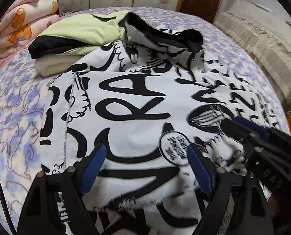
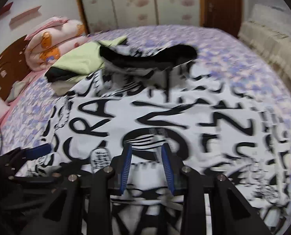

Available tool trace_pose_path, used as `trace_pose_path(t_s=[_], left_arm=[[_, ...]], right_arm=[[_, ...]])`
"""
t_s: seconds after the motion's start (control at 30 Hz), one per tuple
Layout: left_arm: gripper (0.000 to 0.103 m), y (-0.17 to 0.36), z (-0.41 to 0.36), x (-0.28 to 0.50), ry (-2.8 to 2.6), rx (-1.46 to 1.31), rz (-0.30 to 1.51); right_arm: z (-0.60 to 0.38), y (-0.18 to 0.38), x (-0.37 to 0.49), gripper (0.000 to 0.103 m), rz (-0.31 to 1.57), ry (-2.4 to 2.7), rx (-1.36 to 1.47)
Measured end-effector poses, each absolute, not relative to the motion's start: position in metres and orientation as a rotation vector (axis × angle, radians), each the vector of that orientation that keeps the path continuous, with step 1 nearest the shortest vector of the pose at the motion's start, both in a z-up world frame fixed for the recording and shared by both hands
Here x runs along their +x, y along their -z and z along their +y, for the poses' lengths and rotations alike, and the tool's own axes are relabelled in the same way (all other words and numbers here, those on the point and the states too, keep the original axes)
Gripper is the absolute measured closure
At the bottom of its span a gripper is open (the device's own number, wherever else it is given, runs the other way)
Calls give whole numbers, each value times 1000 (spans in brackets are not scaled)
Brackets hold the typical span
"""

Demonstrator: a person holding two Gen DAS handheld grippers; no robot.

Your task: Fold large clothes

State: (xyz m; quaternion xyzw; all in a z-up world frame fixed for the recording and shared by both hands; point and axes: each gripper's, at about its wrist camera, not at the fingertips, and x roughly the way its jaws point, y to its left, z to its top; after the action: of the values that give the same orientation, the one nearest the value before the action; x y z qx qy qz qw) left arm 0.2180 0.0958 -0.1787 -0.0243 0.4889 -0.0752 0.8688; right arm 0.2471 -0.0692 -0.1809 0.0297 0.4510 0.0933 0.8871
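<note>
A large white garment with bold black lettering (image 1: 133,105) lies spread on the bed, its black-lined hood (image 1: 165,33) at the far end. It also shows blurred in the right wrist view (image 2: 165,117). My left gripper (image 1: 145,152) is open, its blue pads wide apart just above the near part of the garment. My right gripper (image 2: 146,148) is open with a narrower gap over the garment's near middle. It also shows in the left wrist view (image 1: 237,123), at the right.
A purple floral bedsheet (image 1: 18,117) covers the bed. A folded green and black garment (image 1: 77,35) lies at the far left, with a pink bear quilt (image 1: 22,29) behind it. A beige covered pile (image 1: 262,49) stands at the right. Wardrobe and door are behind.
</note>
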Motion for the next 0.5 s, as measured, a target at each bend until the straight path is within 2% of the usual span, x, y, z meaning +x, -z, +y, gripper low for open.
trace_pose_path(t_s=[0.17,0.37,0.43,0.47,0.5], left_arm=[[20,204,97,250,156,-81,1047],[19,224,106,279,68,25,1026],[19,228,114,283,59,32,1019],[17,229,117,284,54,34,1013],[13,230,120,285,49,36,1009]], right_arm=[[-81,223,283,76,1054,-221,118],[-109,220,298,78,960,4,-64],[-129,224,301,75,964,61,-64],[-142,227,302,69,972,75,-42],[-151,228,301,58,977,72,-14]])
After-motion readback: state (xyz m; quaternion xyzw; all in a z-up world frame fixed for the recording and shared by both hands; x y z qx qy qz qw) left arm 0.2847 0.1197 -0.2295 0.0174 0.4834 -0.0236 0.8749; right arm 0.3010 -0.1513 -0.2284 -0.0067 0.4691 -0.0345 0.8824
